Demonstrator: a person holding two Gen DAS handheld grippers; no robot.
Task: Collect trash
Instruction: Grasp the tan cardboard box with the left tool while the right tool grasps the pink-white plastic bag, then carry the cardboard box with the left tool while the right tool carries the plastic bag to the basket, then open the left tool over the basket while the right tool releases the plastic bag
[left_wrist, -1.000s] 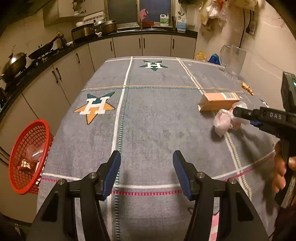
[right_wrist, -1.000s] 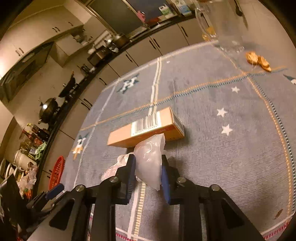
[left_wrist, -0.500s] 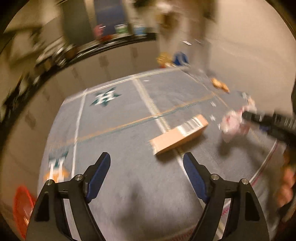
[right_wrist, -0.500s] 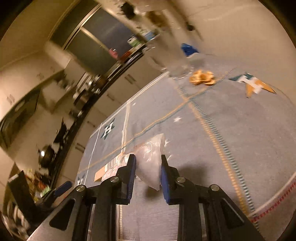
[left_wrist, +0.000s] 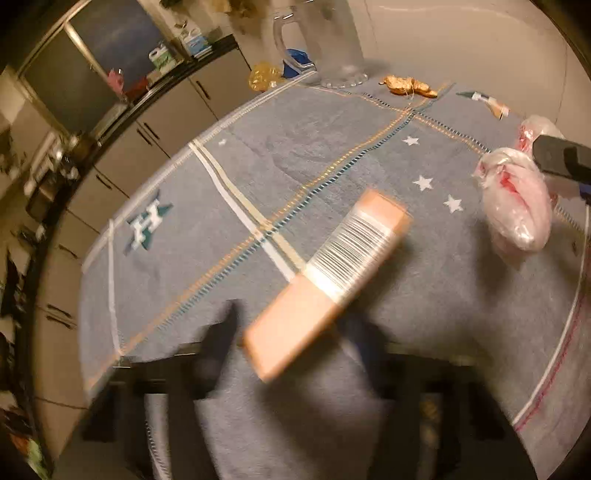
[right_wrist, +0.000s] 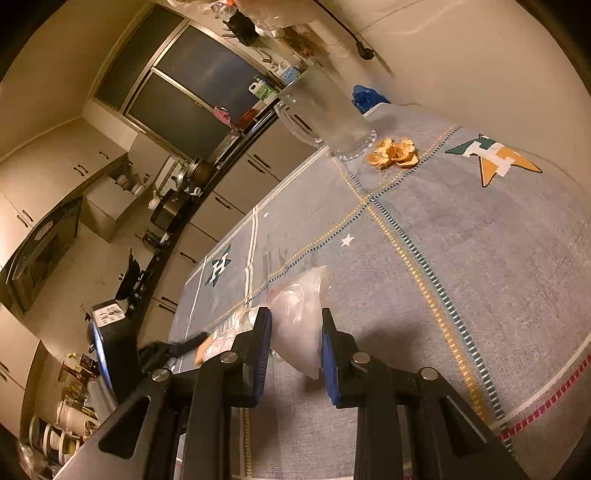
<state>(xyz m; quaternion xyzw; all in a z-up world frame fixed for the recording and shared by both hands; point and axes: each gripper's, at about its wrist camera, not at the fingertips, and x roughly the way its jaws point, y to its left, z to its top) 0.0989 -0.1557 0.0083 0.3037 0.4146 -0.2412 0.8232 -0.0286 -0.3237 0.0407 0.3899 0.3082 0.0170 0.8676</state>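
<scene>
Right wrist view: we see the right claw (right_wrist: 295, 339) pinched narrow on a clear bag (right_wrist: 301, 317), low centre of the frame, above the desk (right_wrist: 480, 258). Left wrist view: the left claw (left_wrist: 295, 354) is a dark blur at lower centre; we cannot tell its spread. A box (left_wrist: 328, 280) lies mid-frame on the desk, the bag at right. Peels (right_wrist: 393, 153) sit beside a jug (right_wrist: 332, 118), upper centre.

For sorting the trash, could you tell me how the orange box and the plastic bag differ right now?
The orange box is rigid, flat and barcoded; the plastic bag is soft, crumpled and translucent. The box lies on the tablecloth; the bag is pinched in the right tongs.
</scene>
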